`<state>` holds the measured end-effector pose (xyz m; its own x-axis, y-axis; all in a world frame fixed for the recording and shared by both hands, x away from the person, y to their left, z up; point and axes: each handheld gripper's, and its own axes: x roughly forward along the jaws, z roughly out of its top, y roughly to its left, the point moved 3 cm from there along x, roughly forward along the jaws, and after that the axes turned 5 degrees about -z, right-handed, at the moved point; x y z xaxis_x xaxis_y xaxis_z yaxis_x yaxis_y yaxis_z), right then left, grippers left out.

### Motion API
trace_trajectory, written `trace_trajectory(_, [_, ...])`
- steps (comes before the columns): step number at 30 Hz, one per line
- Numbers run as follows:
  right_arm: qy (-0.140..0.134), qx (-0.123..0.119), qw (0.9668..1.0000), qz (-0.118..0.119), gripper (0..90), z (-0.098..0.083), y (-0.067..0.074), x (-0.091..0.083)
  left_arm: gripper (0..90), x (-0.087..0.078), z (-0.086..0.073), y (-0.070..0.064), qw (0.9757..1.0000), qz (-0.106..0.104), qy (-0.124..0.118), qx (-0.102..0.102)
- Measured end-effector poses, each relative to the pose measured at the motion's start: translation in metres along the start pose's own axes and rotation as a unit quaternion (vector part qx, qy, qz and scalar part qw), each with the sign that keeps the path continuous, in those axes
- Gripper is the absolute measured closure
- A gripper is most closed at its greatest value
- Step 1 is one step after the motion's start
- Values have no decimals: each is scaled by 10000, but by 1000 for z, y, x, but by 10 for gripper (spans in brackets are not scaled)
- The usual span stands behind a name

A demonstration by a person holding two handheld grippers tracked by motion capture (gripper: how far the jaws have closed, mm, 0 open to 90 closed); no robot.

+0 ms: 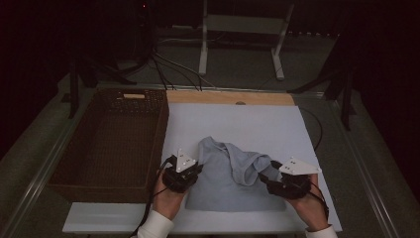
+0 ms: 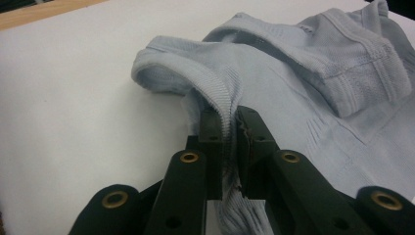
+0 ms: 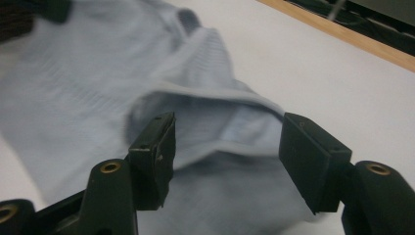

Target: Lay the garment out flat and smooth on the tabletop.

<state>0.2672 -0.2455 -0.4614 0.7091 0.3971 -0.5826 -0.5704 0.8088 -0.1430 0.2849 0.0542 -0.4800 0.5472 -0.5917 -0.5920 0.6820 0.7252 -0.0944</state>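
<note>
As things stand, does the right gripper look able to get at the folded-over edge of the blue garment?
Probably yes: the right gripper stands open, the garment's folded edge lies just ahead, and nothing lies between them.

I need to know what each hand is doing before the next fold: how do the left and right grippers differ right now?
The left gripper has its jaws shut on a ribbed edge of the light blue garment; the right gripper has its jaws apart, pressing on nothing. The left gripper sits at the garment's left edge, near the wicker basket; the right gripper sits at the garment's right side. Both are black and low over the white board.
</note>
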Motion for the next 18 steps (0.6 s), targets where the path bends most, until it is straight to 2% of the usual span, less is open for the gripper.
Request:
trace_trajectory(5, [-54,-194,9996,189,407,4,15,1,828,0,1,-1,10000,-8,-14,9])
trace_trajectory(11, [24,-253,9985,493,443,1,30,7,827,0,1,-1,10000,-8,-28,6])
trace_trajectory(15, [81,-414,9964,741,485,-1,42,14,827,0,1,-1,10000,-2,-38,9])
trace_trajectory(18, [167,-480,9952,839,546,-1,47,21,827,0,1,-1,10000,-1,-45,6])
